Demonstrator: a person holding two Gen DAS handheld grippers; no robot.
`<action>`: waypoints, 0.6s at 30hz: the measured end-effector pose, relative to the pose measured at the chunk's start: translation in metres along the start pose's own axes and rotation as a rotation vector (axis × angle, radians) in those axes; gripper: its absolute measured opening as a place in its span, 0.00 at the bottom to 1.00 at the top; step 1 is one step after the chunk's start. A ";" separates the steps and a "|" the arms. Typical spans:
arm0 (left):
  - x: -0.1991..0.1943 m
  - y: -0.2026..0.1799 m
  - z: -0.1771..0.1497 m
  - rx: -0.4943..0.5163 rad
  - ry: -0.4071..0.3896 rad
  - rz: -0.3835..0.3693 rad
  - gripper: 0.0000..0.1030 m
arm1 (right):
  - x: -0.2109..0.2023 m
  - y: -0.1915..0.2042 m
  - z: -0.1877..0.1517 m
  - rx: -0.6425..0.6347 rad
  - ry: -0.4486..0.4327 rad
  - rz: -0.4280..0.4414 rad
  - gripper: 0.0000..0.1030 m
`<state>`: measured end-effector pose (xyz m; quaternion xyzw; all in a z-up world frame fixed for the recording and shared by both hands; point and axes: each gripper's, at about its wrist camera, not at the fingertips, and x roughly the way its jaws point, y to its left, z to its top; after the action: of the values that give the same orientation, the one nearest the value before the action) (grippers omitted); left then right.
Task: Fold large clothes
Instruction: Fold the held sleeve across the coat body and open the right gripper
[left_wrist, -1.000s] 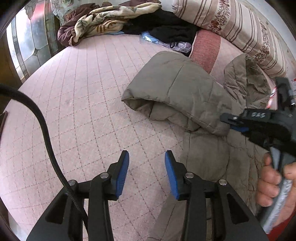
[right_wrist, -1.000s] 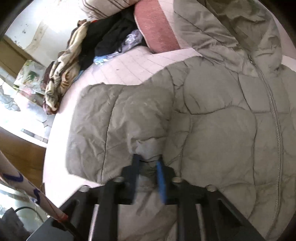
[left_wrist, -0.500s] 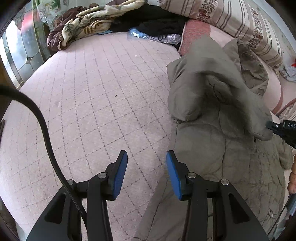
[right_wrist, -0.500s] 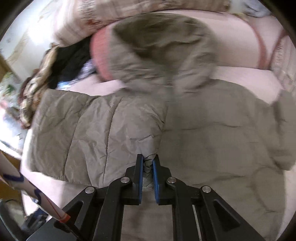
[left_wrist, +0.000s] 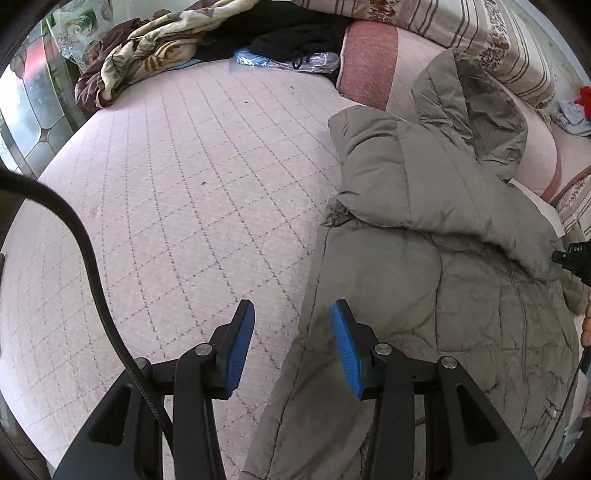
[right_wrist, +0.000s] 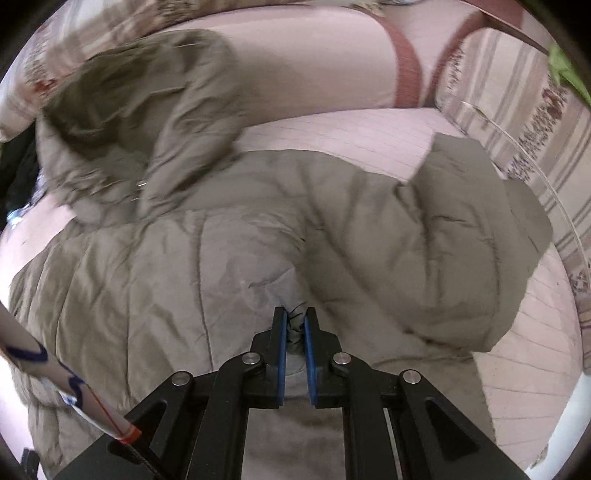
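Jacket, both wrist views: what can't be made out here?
- Left wrist view: the right claw is cut off by the frame edge.
- Right wrist view: the jacket's hood is motion-blurred.
- Right wrist view: the right claw's arms hide the jacket hem below its grip.

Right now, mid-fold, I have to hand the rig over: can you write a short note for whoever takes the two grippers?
Right gripper: shut on a pinch of the grey-green quilted puffer jacket, at the cuff of its left sleeve.
Left gripper: open, empty, hovering at the jacket's left edge above the pink quilted bedspread.
Jacket: lies along the right side of the bed, hood towards the pillows.
Done: left sleeve laid across the jacket's front.
Left: release that sleeve, fold in the other sleeve, which lies out to the right, then probably fold the body up.
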<state>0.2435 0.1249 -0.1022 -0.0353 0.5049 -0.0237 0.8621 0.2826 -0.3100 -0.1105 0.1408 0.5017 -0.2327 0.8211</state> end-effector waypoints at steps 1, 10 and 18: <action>0.000 -0.001 -0.001 0.002 0.001 0.000 0.41 | 0.004 -0.006 0.003 0.018 0.008 -0.007 0.09; 0.004 -0.007 -0.003 0.019 0.013 0.000 0.42 | 0.028 -0.017 0.012 0.030 0.038 -0.059 0.10; 0.004 -0.009 -0.004 0.027 0.024 0.007 0.43 | 0.045 -0.016 0.005 -0.022 0.044 -0.109 0.55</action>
<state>0.2421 0.1153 -0.1063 -0.0216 0.5149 -0.0277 0.8565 0.2957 -0.3365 -0.1481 0.1094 0.5291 -0.2682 0.7976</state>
